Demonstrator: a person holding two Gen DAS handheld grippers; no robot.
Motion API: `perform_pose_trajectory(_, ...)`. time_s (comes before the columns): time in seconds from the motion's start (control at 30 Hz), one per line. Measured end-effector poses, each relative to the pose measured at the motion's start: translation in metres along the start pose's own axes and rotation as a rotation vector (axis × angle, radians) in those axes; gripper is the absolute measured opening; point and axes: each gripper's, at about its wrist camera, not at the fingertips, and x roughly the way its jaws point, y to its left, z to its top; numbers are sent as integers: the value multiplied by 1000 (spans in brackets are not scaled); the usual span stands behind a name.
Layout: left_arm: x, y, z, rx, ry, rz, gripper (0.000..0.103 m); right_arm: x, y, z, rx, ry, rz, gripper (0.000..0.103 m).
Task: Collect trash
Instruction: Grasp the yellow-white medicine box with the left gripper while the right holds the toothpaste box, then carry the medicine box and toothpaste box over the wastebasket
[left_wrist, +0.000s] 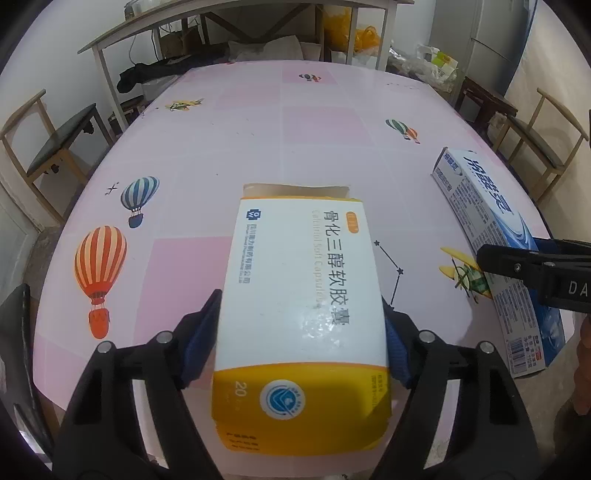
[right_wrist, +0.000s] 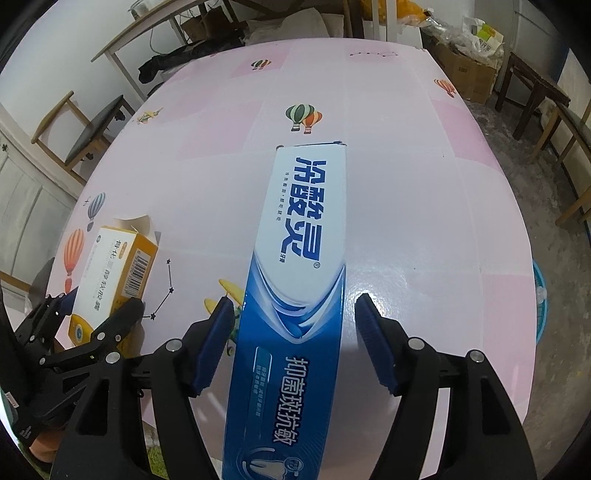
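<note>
The tabletop (left_wrist: 314, 122), pink with balloon prints, fills both of my views and carries two pieces of trash. The larger is the blue toothpaste box (right_wrist: 299, 280), lying flat and running from 6 toward 12 o'clock in my right wrist view; I have lined my right gripper (right_wrist: 293, 328) up along its length so the pads can meet its long sides. That gripper stands apart: the left pad sits right at the box's edge, the right pad clearly off it with bare tabletop between, so nothing is held there. The smaller piece is the yellow-and-white pill box (left_wrist: 303, 314), at centre in my left wrist view, its far flap open at 12 o'clock. My left gripper (left_wrist: 301, 332) brackets its sides, pads pressed on both edges, clamped, I judge, across the narrow width for a firm lift.
</note>
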Motion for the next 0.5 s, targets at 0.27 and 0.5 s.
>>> perform_pose_trajectory(0.27, -2, 4, 0, -19, -10, -16, 68, -3, -4, -4, 12, -9, 6, 56)
perform_pose_trajectory(0.5, -8, 11, 1, -69, -14, -41, 67, -15, -11, -2, 39, -41, 51, 47)
